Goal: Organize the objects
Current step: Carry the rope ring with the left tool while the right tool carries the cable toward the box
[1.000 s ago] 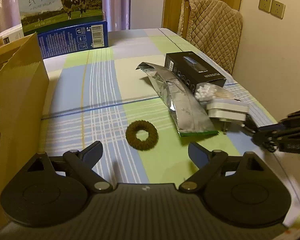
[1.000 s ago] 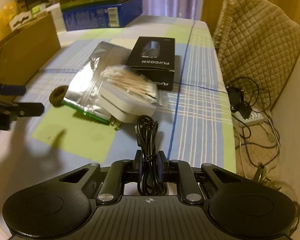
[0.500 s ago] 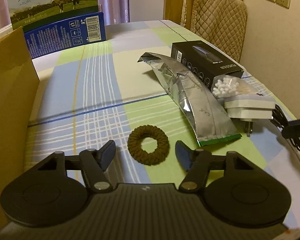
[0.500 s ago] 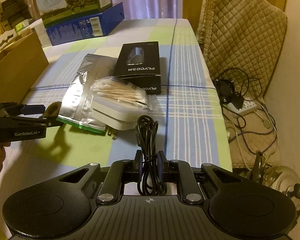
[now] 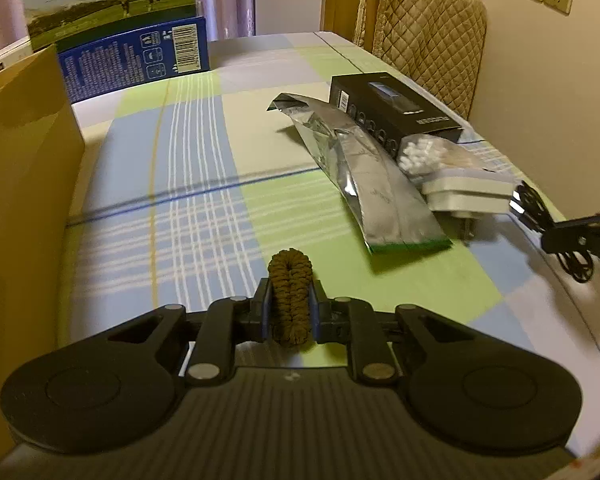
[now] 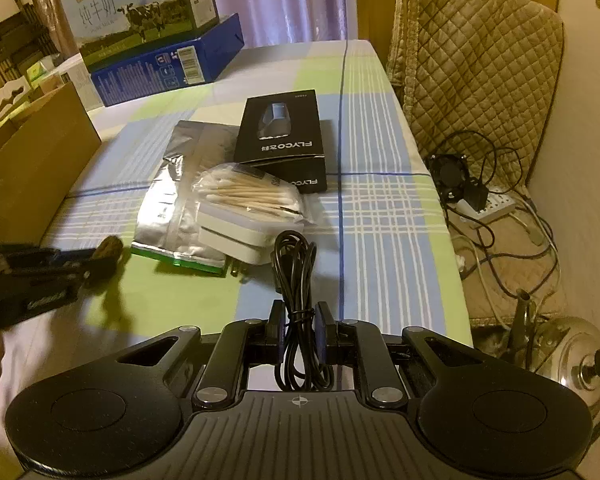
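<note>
While both tools are loaded, step: carrying items off the table.
Left gripper (image 5: 289, 308): fingers clamped on the hair tie (image 5: 290, 296).
Right gripper (image 6: 299, 326): squeezing the cable bundle (image 6: 298, 280).
Next, probably: cardboard box (image 5: 24, 184), left of the fingers.

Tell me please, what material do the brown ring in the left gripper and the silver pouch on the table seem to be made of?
The hair tie looks like fuzzy knitted fabric over elastic: matte, ribbed, and squashed flat by the left gripper. The silver pouch looks like metallised foil or plastic film: it is shiny, creased and reflects light.
</note>
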`<state>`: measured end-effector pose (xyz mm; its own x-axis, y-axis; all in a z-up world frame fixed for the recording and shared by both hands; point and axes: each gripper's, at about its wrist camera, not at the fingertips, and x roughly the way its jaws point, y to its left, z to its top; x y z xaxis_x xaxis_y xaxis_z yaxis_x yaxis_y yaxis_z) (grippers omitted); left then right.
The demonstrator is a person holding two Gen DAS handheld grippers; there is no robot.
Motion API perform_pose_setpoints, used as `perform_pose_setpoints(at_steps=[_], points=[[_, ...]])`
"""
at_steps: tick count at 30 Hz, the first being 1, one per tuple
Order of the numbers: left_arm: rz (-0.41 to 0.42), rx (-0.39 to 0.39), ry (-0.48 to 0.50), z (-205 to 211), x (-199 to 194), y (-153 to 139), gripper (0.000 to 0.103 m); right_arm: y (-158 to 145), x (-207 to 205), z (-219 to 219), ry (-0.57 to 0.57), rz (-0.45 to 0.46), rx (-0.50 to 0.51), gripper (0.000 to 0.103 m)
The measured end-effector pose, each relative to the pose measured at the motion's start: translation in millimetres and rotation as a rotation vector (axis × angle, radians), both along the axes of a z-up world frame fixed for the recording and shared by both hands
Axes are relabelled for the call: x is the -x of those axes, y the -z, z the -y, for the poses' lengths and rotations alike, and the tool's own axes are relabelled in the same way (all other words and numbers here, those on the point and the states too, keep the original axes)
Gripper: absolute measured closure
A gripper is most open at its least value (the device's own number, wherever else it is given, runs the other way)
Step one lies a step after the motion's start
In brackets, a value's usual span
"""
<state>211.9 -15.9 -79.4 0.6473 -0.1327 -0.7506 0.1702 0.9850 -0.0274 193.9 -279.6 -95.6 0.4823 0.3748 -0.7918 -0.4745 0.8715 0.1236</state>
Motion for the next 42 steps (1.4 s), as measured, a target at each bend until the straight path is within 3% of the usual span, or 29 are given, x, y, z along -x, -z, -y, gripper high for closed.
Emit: perform_pose_setpoints(at_steps=[9,25,34,42], points=[[0.014,0.040,0.015,-3.3,38.7,-30.0,0.088,-21.1,19.2,6.8,0.035,0.006,-0.031,0.092],[0.131,0.065,-0.017,-43.6,98.9,-121.6,0.088,-115.9,76.7,-43.5,-0.011,0.097,-0.177,0.092],[0.146,0.053,-0.054,-79.3,134.1,-143.8,0.088,-123.9,122.0,-84.5,-0.045,0.048,-0.256,0.092],[0.160,0.044,-0.096,-107.3,154.7,-156.6,0.088,-125.8,140.1,-121.7,-0.095,0.038,-0.252,0.092]])
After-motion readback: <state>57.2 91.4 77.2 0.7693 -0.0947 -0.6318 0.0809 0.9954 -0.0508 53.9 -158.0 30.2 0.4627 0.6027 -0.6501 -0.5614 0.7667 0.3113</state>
